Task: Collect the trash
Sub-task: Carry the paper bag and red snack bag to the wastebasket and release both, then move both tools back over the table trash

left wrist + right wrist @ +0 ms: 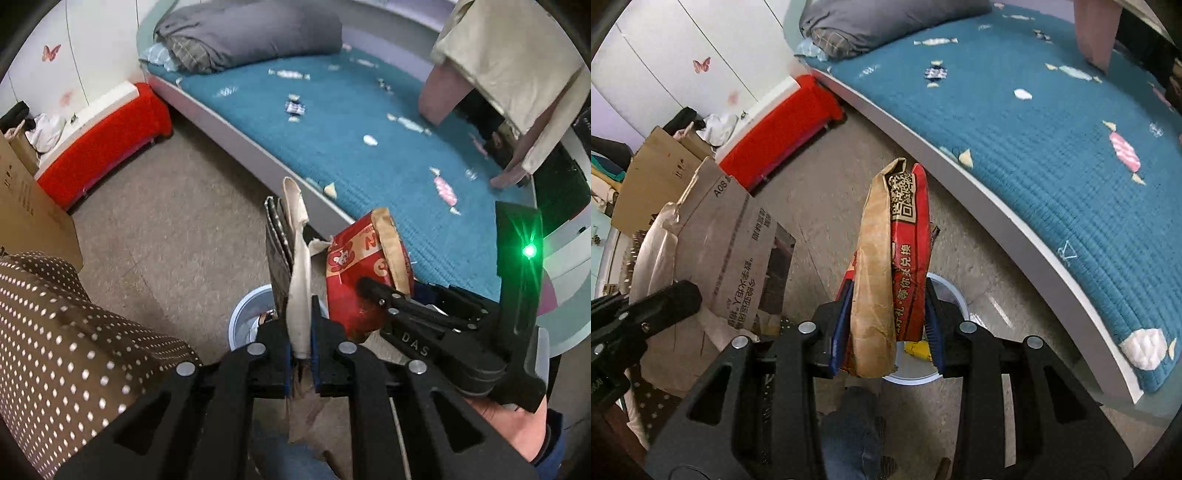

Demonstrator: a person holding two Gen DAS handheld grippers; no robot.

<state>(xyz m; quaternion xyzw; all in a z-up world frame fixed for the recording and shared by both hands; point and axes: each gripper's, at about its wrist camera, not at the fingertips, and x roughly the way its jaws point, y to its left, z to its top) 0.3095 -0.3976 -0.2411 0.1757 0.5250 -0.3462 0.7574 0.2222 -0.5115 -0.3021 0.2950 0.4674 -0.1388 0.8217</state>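
My left gripper (302, 332) is shut on a flattened cardboard piece (297, 266) seen edge-on; in the right wrist view it shows as a printed brown sheet (738, 258) at the left. My right gripper (886, 332) is shut on a crumpled red and tan paper bag (890, 258), also seen in the left wrist view (362, 280). Both hold their trash above a pale blue bin (243, 317) on the floor, whose rim shows under the bag (953, 299). The bin holds some scraps, including a yellow one (918, 349).
A bed with a teal candy-print cover (369, 129) and grey frame runs along the right. A red bench (103, 147) and cardboard boxes (661, 173) stand at the left. A dotted brown cushion (74, 332) is near left. Clothes (517, 74) hang upper right.
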